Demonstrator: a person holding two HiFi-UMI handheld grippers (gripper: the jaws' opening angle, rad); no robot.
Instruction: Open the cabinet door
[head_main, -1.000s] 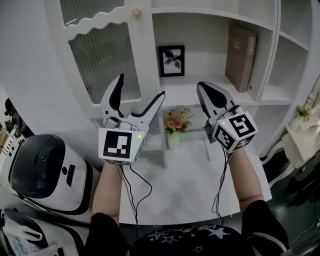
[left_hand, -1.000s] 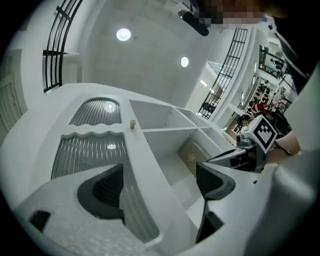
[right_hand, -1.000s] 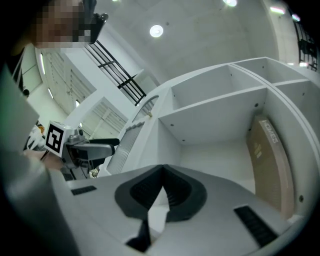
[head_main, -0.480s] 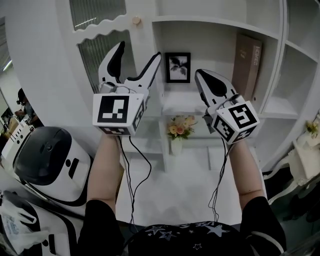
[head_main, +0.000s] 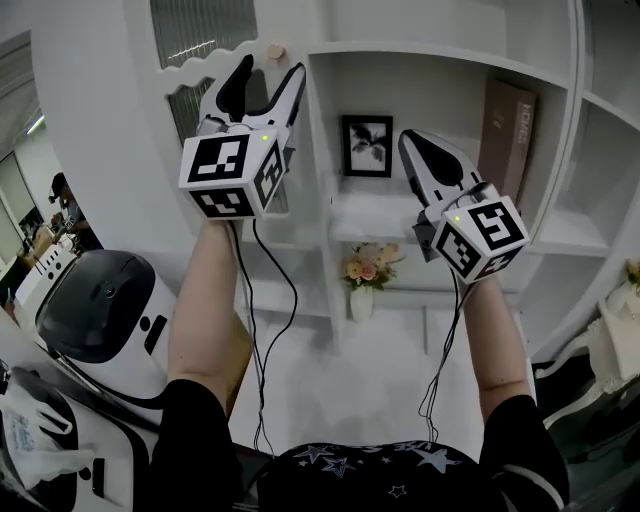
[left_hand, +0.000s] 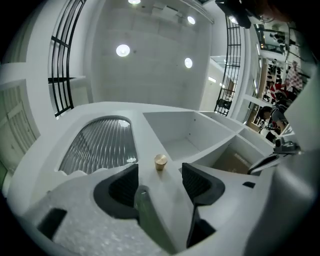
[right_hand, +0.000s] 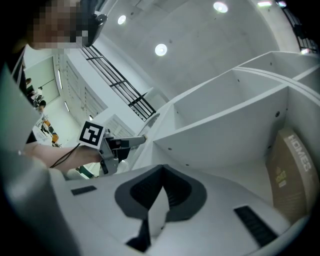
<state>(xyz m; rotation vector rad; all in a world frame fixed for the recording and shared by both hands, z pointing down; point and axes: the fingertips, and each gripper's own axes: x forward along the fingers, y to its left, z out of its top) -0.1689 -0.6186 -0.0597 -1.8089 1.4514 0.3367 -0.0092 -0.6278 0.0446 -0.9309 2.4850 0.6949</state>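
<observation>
Left hand-held gripper (head_main: 270, 72) is up at the cabinet door (head_main: 205, 35), and its jaws have just been closing. They stand partly spread, with nothing between the pads (left_hand: 121, 186). The small gold knob (left_hand: 160, 161) sits just beyond the tips, lined up with the gap and not touched. From the head view that knob (head_main: 275, 51) is at twelve o'clock from the tips, on the door's right edge. The door itself, white with ribbed glass (left_hand: 102, 145), looks closed against the cabinet.

Over at three o'clock, well apart from the left one, the right hand-held gripper (head_main: 420, 152) hangs in front of the open shelves. Its jaws are pressed together on nothing, as its own view shows plainly (right_hand: 159, 192).

On the shelf, a framed picture (head_main: 367, 146) stands at nine o'clock from the right tips. A brown book (head_main: 505, 125) leans upright at three o'clock from that frame. A little vase of flowers (head_main: 367, 278) is down at six o'clock, on the white tabletop (head_main: 340, 385).
</observation>
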